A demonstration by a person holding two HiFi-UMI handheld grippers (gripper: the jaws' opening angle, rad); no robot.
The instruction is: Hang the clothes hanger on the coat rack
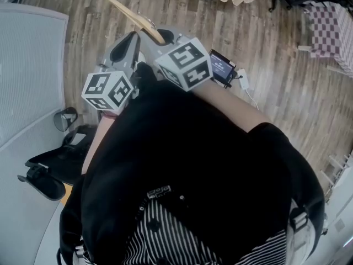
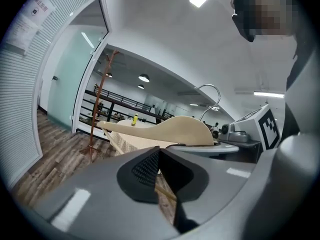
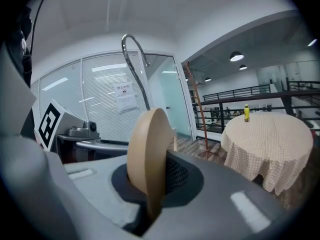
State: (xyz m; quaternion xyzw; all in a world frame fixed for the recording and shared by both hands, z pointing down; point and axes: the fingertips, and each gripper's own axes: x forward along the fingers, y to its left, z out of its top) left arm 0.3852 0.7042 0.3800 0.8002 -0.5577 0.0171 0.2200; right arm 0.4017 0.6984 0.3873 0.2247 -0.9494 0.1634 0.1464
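Observation:
My right gripper point(image 3: 156, 156) is shut on a light wooden clothes hanger point(image 3: 147, 154), whose steel hook point(image 3: 135, 59) curves up above the jaws. In the head view the hanger's arm point(image 1: 135, 15) sticks out past both grippers over the floor. The left gripper point(image 2: 161, 159) is beside it, and the hanger's thin lower bar point(image 2: 166, 192) crosses the narrow gap between its jaws, so it seems shut on that bar. The hanger's broad arm point(image 2: 175, 131) lies just ahead of it. The brown coat rack point(image 2: 100, 99) stands far off by the glass door; the right gripper view also shows the rack point(image 3: 196, 104).
A round table under a checked cloth point(image 3: 270, 144), with a yellow bottle point(image 3: 246, 112) on it, stands right of the rack. A black office chair point(image 1: 49, 170) is at my left beside a white partition point(image 1: 27, 65). A small device with a cable point(image 1: 223, 68) lies on the wooden floor.

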